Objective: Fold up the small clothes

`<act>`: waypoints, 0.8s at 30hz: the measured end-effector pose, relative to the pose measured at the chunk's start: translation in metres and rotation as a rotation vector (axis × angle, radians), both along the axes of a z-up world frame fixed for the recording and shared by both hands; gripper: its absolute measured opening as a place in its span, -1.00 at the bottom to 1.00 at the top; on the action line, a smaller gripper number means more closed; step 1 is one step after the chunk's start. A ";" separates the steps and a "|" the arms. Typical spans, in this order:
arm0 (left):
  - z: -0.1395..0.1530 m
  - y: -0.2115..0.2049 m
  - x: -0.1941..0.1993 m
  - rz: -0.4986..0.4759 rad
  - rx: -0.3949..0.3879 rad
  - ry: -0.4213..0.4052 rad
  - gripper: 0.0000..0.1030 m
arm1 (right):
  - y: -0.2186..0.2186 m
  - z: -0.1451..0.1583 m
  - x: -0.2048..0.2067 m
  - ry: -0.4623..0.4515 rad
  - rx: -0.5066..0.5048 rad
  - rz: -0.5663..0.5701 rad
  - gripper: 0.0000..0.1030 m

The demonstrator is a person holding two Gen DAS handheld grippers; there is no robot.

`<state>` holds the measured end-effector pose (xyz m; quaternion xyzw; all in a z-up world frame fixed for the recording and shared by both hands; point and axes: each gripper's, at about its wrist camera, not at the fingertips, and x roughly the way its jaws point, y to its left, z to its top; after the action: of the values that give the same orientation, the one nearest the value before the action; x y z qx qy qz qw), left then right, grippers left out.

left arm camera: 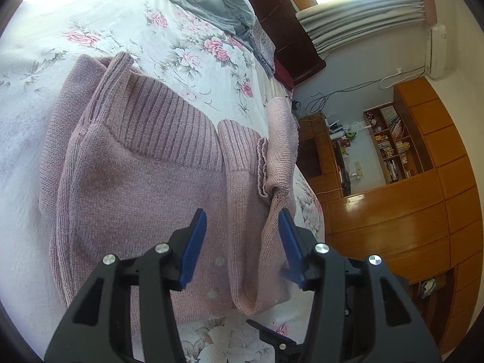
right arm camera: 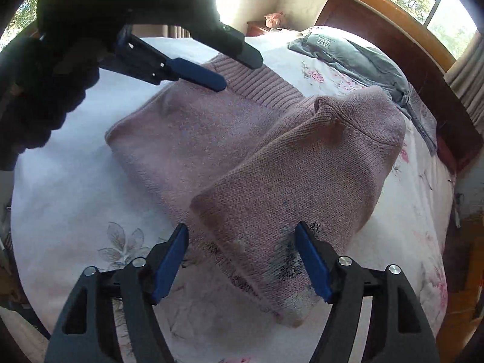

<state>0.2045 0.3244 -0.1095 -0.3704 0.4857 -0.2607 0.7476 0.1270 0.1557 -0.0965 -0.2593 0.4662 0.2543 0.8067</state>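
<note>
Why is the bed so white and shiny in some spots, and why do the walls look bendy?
Left wrist view: sunlight washes out the bedspread top left, and the fisheye lens curves the wooden cabinet. Right wrist view: glare bleaches the sheet beside the pink sweater, and the headboard bows.

Pink knit sweater (left arm camera: pixel 145 187) lies flat on floral bedsheet (left arm camera: pixel 99 30), partly folded, ribbed hem toward pillows; one sleeve (right arm camera: pixel 302 187) folded across body, cuff end raised off the bed, small buttons showing
</note>
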 end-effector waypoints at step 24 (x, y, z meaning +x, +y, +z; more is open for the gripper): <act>-0.026 -0.079 0.081 -0.084 -0.101 0.109 0.36 | -0.060 0.038 0.000 0.157 0.472 -0.015 -0.79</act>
<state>0.2854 0.2457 -0.1360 -0.4006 0.5269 -0.2956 0.6888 0.1274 0.0954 -0.0590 -0.0395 0.4570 0.3695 0.8081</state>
